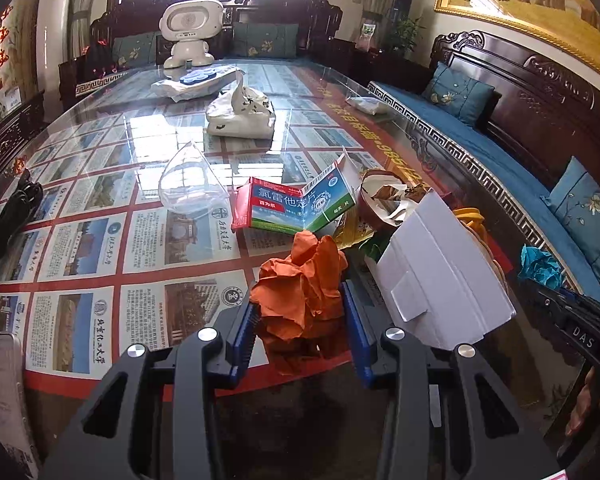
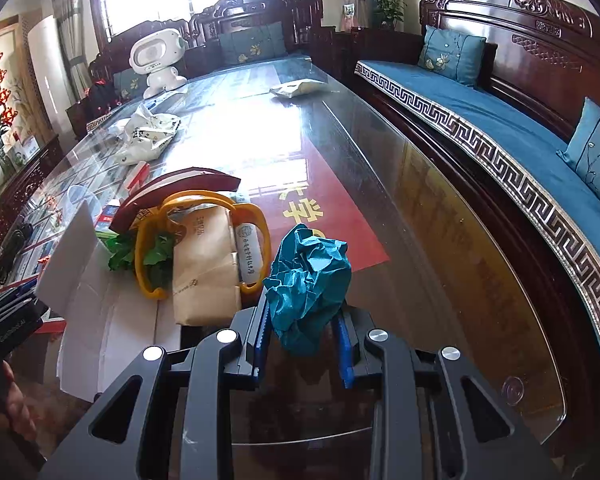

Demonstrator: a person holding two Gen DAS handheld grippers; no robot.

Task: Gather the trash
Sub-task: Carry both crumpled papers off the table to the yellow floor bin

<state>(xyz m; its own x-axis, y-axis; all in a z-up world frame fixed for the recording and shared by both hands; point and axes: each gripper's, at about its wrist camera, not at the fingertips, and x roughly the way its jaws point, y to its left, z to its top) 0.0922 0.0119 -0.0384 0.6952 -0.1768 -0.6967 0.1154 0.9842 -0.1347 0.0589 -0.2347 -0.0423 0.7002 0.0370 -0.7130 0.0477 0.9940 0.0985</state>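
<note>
We find the left hand-held gripper [image 1: 302, 320] closed on a crumpled orange paper ball [image 1: 300, 292], and the right hand-held gripper [image 2: 303, 334] closed on a crumpled teal paper ball [image 2: 308, 280]. Both balls sit between the fingers at 12 o'clock, above the glass surface [image 2: 440, 208]. We judge them light, soft and crushable; a hold across the middle suits.

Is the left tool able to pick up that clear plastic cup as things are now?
Probably not yet. The left tool is already clamped on the orange crumpled paper, so its jaws are full. The clear plastic cup lies on its side farther ahead, with open table glass around it.
</note>
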